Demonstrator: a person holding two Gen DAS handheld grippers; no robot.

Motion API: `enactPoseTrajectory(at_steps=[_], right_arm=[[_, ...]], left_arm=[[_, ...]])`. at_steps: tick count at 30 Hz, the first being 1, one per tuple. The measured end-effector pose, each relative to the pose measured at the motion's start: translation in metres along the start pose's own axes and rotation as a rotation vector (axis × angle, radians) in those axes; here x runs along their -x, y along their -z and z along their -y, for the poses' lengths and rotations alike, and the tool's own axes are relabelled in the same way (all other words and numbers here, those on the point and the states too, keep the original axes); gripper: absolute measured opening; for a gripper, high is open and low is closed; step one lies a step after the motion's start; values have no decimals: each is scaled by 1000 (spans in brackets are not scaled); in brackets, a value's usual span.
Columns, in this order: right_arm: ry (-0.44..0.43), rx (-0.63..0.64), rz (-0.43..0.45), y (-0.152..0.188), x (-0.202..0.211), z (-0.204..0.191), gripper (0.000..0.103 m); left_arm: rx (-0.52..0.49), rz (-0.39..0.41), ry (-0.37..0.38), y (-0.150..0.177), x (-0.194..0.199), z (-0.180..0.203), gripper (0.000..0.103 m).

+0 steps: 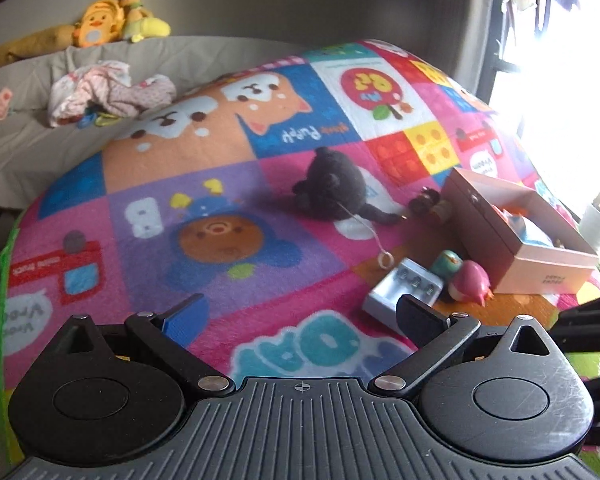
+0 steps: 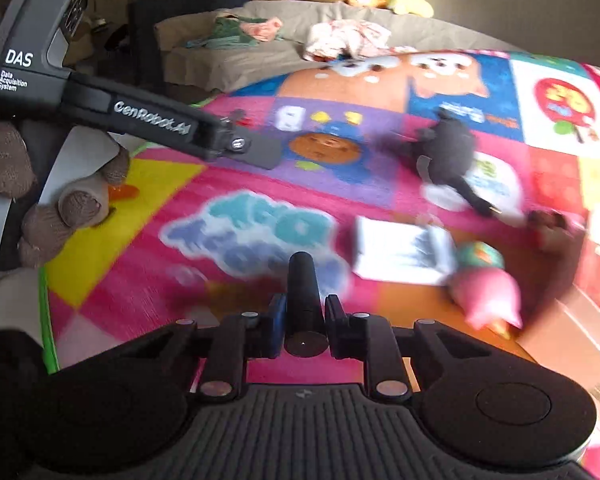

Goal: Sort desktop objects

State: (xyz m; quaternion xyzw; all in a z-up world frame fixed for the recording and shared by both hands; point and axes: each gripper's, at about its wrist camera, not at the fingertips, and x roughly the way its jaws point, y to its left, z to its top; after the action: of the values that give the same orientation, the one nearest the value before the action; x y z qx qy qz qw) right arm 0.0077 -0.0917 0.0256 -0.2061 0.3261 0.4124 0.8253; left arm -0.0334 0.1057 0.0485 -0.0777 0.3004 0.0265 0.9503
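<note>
The right tongs [image 2: 302,316] pinch a black cylinder [image 2: 302,284]; the left tongs [image 1: 300,312] stand spread and empty. The box [image 1: 540,256] at the right holds a few things, while the black plush toy [image 1: 336,192], battery charger [image 1: 404,290] and pink penguin [image 1: 472,280] lie unsorted on the mat [image 1: 220,280].

- The play mat [image 1: 228,184] is a patchwork of pink, purple, blue, orange, red, yellow and white squares, with cartoon dogs, a brown bear face and teal bubble letters, edged in bright green.
- The soft toy [image 1: 332,188] on it is dark grey to black, with a white string and ring.
- The battery charger [image 1: 404,292] is pale blue-grey.
- The penguin toy [image 1: 470,280] is pink with an orange beak; the small toy [image 1: 446,262] just behind it is teal.
- The box [image 1: 512,236] is pale pink.
- The couch [image 1: 28,136] is grey-beige.
- The plush [image 1: 96,24] is yellow and orange.
- The cylinder [image 2: 303,300] is black.
- The person's glove [image 2: 76,204] is brown knit.
</note>
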Motion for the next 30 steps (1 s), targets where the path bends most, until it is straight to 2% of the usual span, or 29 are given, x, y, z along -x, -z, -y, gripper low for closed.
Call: enactPoseTrajectory(at_steps=[3, 7, 9, 10, 11, 12, 15, 18, 20, 24, 27, 30], right_arm=[[121, -59, -17, 20, 22, 30, 20], [288, -158, 13, 43, 46, 64, 23], [340, -225, 43, 52, 56, 77, 40], [364, -271, 68, 58, 60, 82, 63], [381, -313, 93, 64, 65, 86, 77], [383, -346, 108, 70, 68, 87, 79], [362, -417, 122, 87, 70, 90, 81], [356, -478, 122, 101, 69, 94, 84], [355, -496, 115, 107, 69, 96, 85], [348, -496, 127, 107, 68, 95, 86], [351, -483, 138, 100, 66, 95, 90], [382, -469, 104, 91, 55, 97, 90]], left_arm=[[-67, -28, 60, 4, -14, 28, 102], [-184, -40, 128, 4, -35, 73, 102], [-246, -25, 146, 2, -46, 95, 102], [-277, -18, 154, 1, -52, 105, 102], [-309, -11, 160, 0, -58, 114, 102], [-344, -5, 158, -1, -65, 123, 102], [-432, 2, 140, -2, -85, 143, 102], [-450, -26, 129, -3, -102, 152, 98], [-442, -44, 116, -4, -110, 152, 82], [-415, -47, 103, -4, -107, 148, 77], [-418, -51, 164, 2, -86, 148, 77], [-429, -57, 231, 15, -59, 149, 78]])
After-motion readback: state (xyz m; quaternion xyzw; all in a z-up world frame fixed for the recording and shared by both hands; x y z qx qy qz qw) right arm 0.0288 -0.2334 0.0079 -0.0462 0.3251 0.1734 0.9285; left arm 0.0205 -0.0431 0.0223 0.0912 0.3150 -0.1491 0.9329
